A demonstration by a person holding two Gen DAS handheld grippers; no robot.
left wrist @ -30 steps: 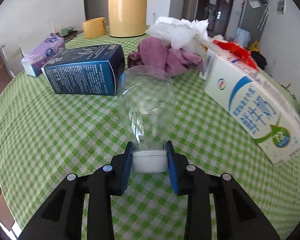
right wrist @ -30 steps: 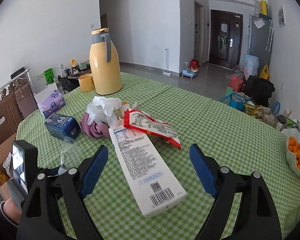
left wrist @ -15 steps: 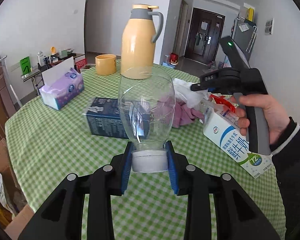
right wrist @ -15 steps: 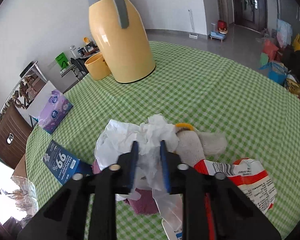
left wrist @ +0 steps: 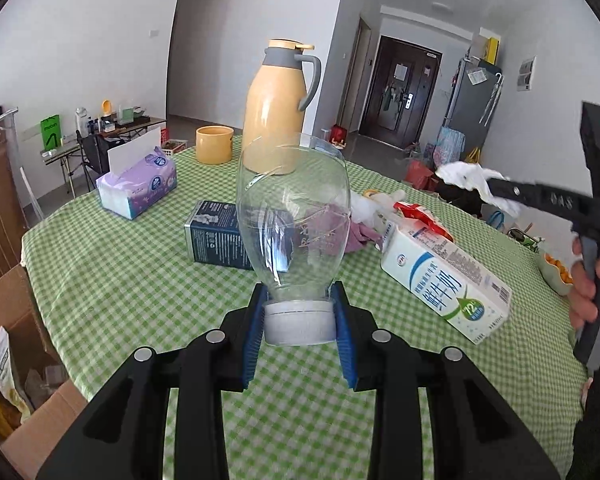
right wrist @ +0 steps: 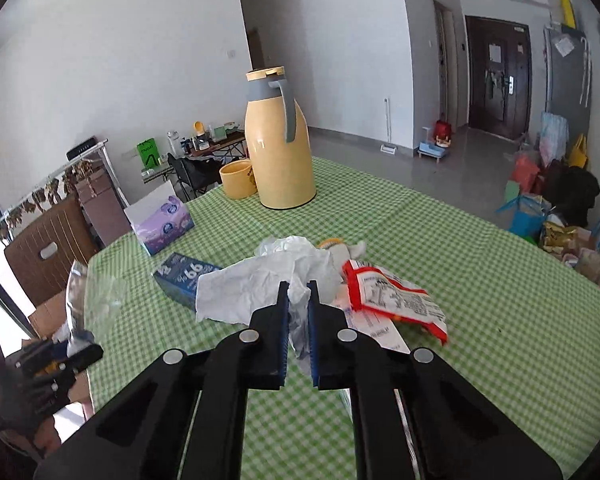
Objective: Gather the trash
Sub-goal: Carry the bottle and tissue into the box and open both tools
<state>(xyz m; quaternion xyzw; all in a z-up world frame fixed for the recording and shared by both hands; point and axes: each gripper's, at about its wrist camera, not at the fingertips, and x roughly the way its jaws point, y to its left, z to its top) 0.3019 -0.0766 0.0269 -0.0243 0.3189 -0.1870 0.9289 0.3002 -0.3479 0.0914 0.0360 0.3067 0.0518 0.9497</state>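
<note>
While tools grip, checked tablecloth (left wrist: pixel 112 264), hallway door (right wrist: pixel 496 76)

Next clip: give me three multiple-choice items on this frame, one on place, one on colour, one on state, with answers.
1. Where does the round yellow cup stand?
A. beside the tall yellow thermos jug
B. on the white milk carton
C. in the cardboard box

2. What colour is the checked tablecloth?
A. blue and white
B. green and white
C. red and white

3. What does the left claw hold?
A. nothing
B. the clear plastic bottle by its cap
C. crumpled white tissue

Answers: 1 A, cup sits next to the jug; 2 B, green checks; 3 B, pads clamp the cap; the right claw has the tissue.
</note>
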